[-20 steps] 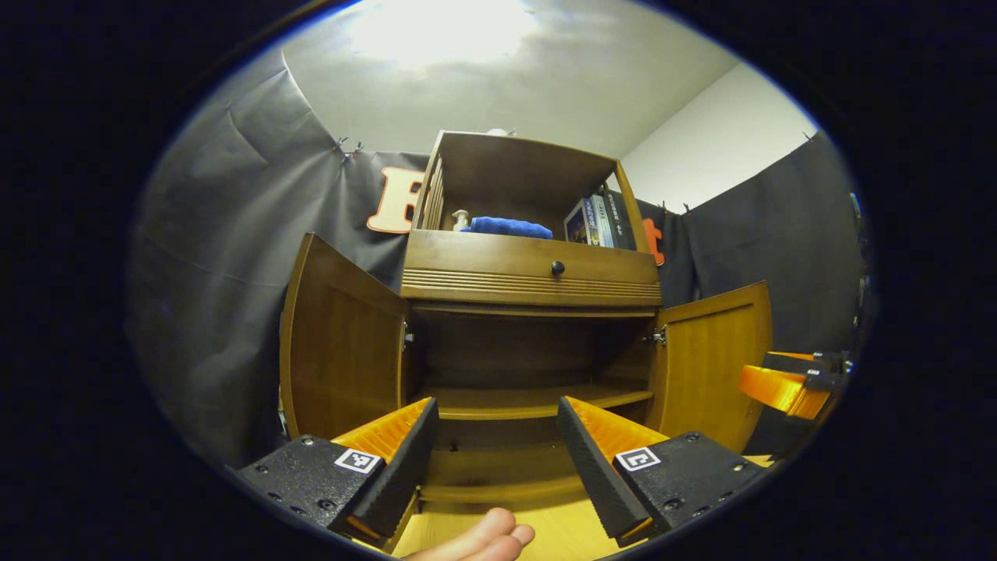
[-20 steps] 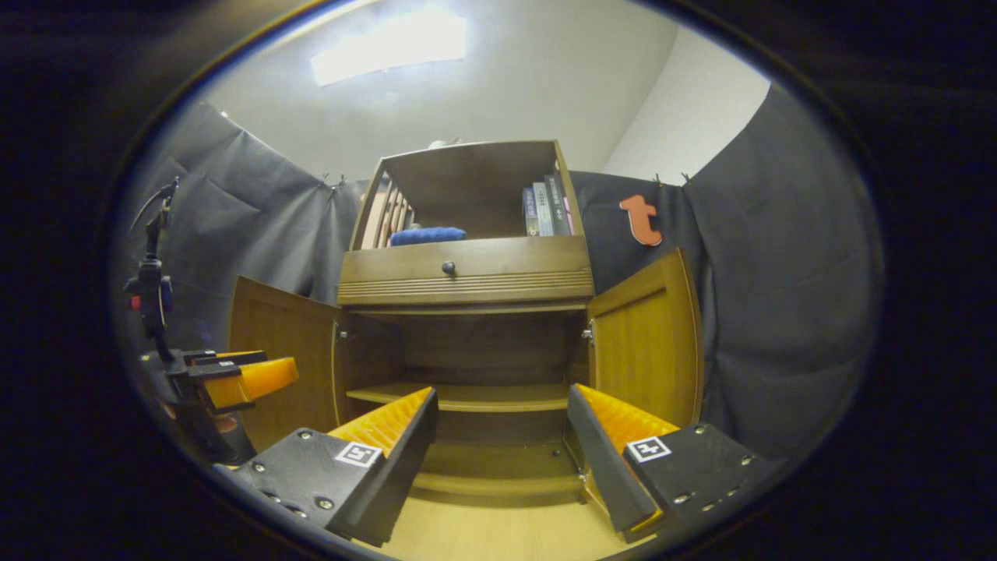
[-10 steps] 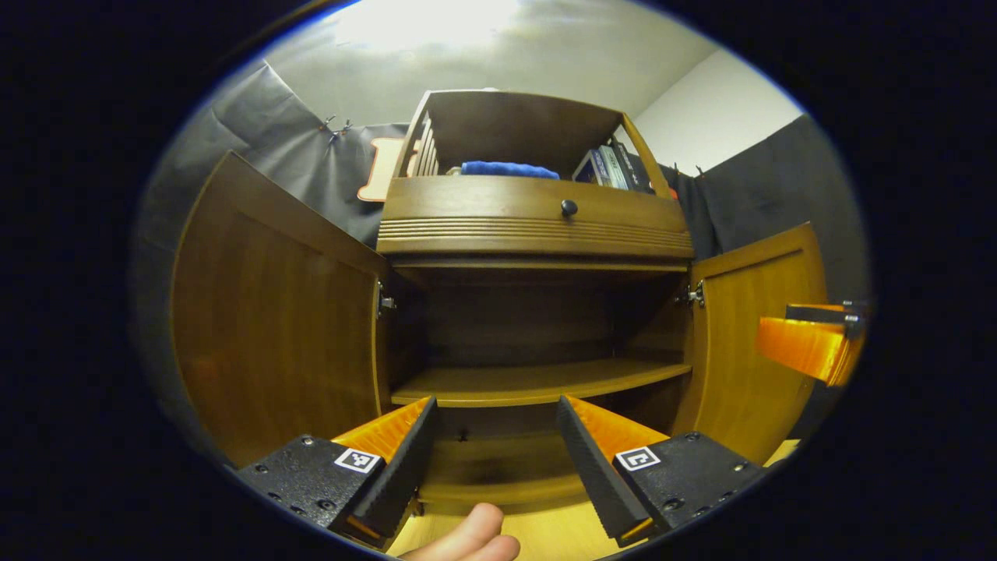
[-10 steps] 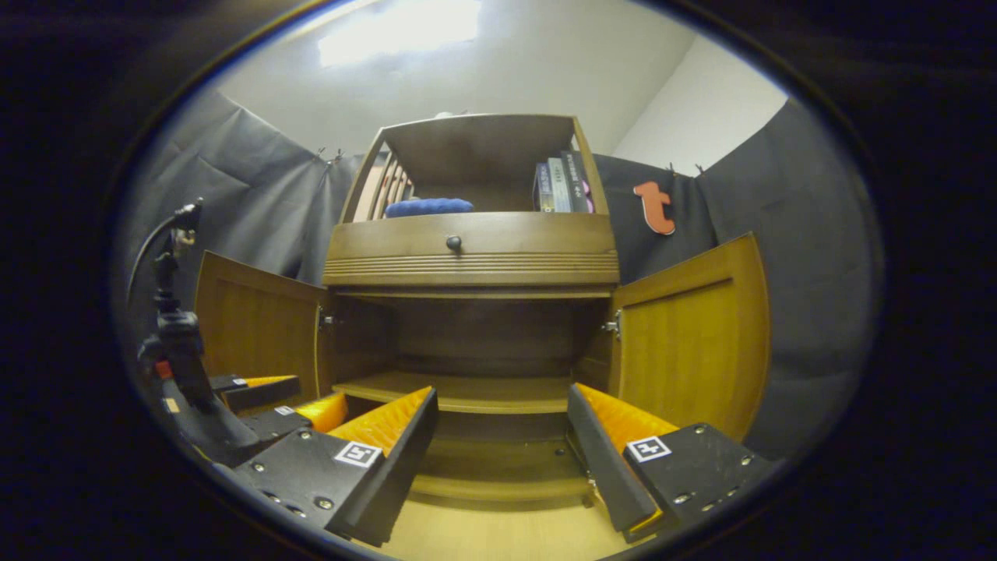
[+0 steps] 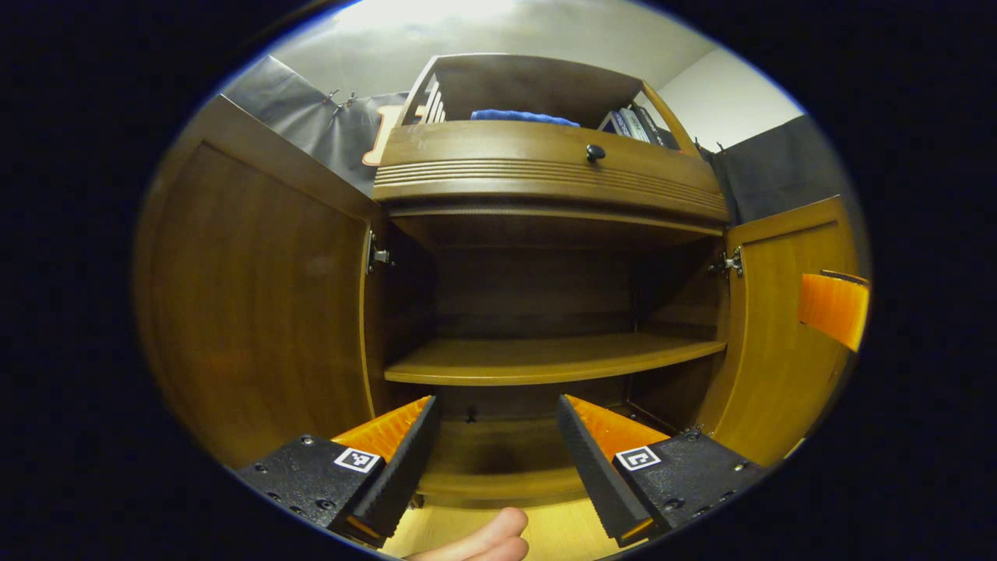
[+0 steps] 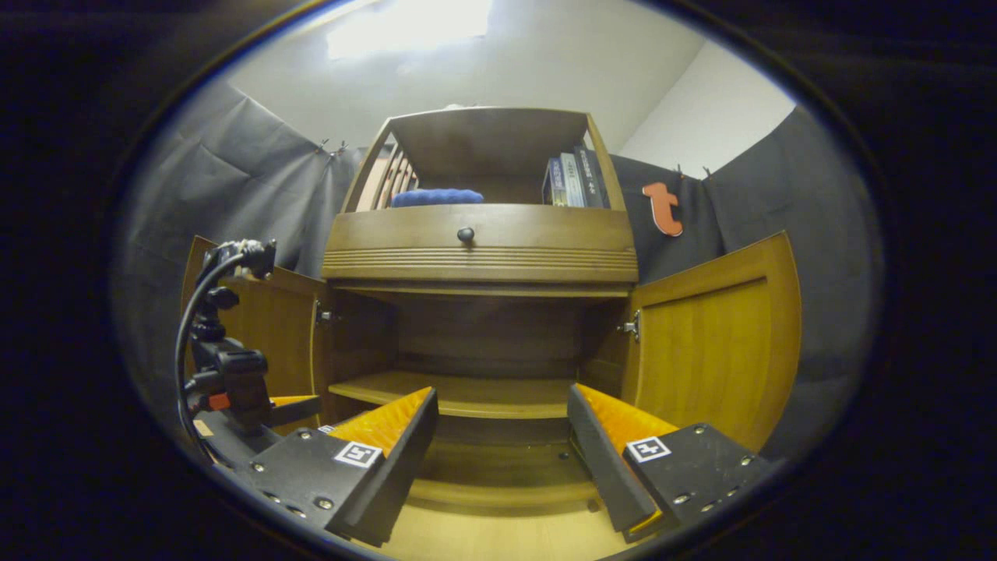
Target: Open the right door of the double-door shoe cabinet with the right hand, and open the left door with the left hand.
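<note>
Before the cabinet [image 6: 479,249], left door [image 5: 257,296] and right door [image 6: 713,335] stand wide open, task apparently complete; both grippers [image 5: 494,444] [image 6: 498,448] empty, fingers apart.

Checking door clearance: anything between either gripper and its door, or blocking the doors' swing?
Nothing visible. Left door and right door both stand swung wide open, with the left gripper and right gripper open and facing the bare shelf.

Left gripper [image 5: 496,409]: jaws wide apart, holding nothing.
Right gripper [image 6: 502,405]: jaws spread, nothing between.
Fingertip [image 5: 487,539]: bottom edge, near.
</note>
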